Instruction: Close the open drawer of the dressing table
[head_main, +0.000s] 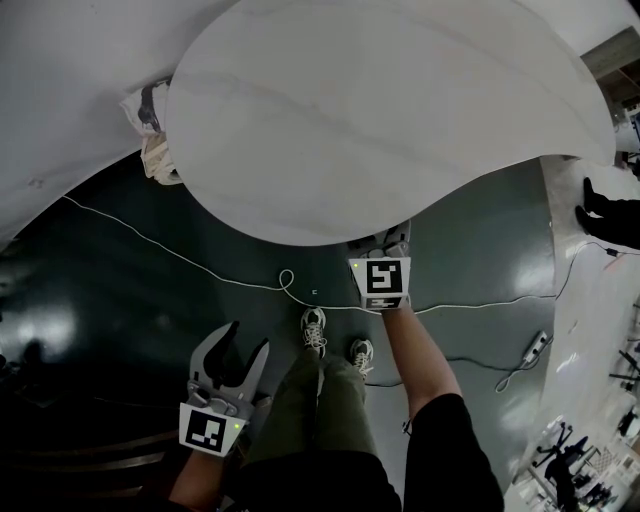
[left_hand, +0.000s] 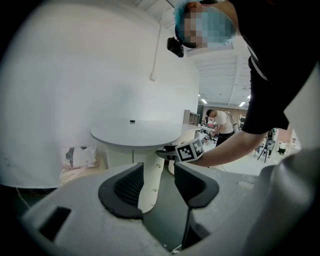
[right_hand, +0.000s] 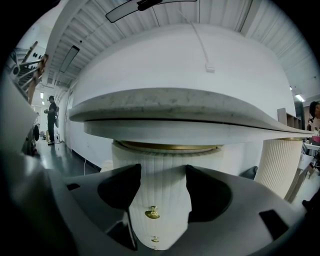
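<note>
The dressing table has a round white top (head_main: 390, 110) on a ribbed white column (right_hand: 160, 175) with small brass knobs (right_hand: 152, 214). Just under the top lies a second flat white layer (right_hand: 190, 131); I cannot tell whether it is the drawer's front. My right gripper (head_main: 385, 243) reaches under the near edge of the top, its fingertips hidden there. In its own view my right gripper (right_hand: 162, 185) stands open, aimed at the column and holding nothing. My left gripper (head_main: 247, 343) hangs low over the dark floor, away from the table. It is open and empty (left_hand: 159, 182).
A thin white cable (head_main: 200, 262) runs across the dark floor to a power strip (head_main: 538, 345). A bundle of cloth (head_main: 150, 135) lies at the table's far left by the curved white wall. My shoes (head_main: 314, 330) stand below the table edge. Another ribbed column (right_hand: 282, 165) stands at the right.
</note>
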